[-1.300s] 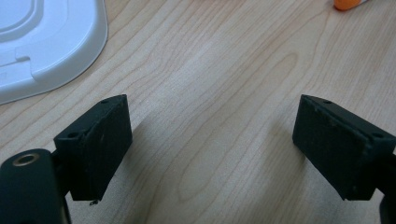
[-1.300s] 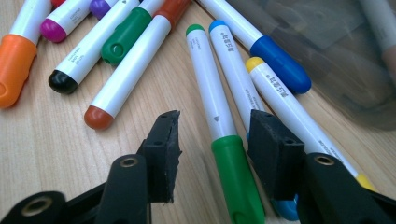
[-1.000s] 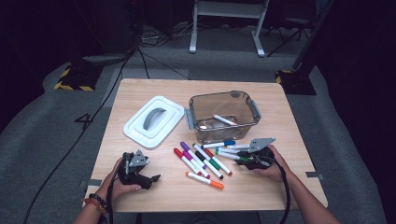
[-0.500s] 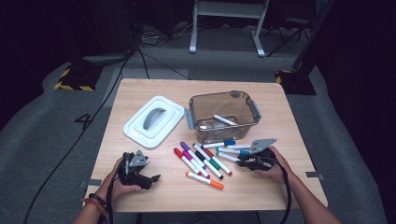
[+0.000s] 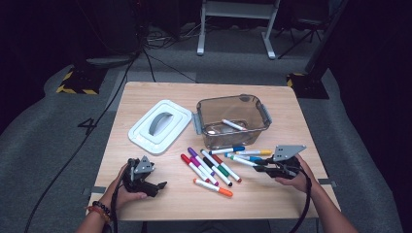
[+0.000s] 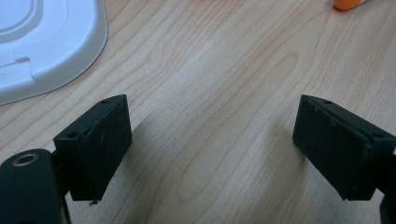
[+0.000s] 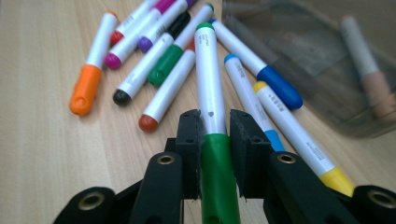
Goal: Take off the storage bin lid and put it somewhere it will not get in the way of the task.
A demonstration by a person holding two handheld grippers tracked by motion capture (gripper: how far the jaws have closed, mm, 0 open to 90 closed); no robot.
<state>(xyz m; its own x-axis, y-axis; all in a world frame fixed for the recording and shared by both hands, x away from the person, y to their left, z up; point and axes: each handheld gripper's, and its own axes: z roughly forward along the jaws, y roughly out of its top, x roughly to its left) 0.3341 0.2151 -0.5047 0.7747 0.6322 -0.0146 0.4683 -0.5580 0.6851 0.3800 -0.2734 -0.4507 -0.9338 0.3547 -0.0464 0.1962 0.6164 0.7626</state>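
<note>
A: Two grippers up. Right gripper (image 7: 212, 135) – what's w/ its fingers (image 7: 189, 140)?

B: Just been closing, now clamped on the green marker (image 7: 210, 93). Marker runs lengthwise betw. the pads, green cap end back toward the hand, white barrel sticking out fwd past the tips.

A: Where's that rel. to the clear bin (image 5: 233, 119)?

B: In the high view, right gripper (image 5: 272, 167) sits just in front of the bin's near right corner, marker pointing left toward the loose pile. Blue marker (image 7: 261, 63) & yellow marker (image 7: 299, 135) lie just beside the held one, on the bin side. Light blue marker (image 7: 247, 91) betw. them.

A: Rest of the pile?

B: Orange marker (image 7: 91, 77), black one (image 7: 144, 70), red one (image 7: 166, 93), pink (image 7: 135, 37) – on the worktop (image 5: 160, 97), in front of the bin, far side of the green one from it. One grey-capped marker (image 5: 233, 124) inside the bin.

A: Left gripper (image 6: 212, 140)?

B: Fingers (image 6: 100, 140) wide apart, nothing betw. them, bare wood under. Well left of the bin, near the white lid (image 5: 159, 126).
</note>
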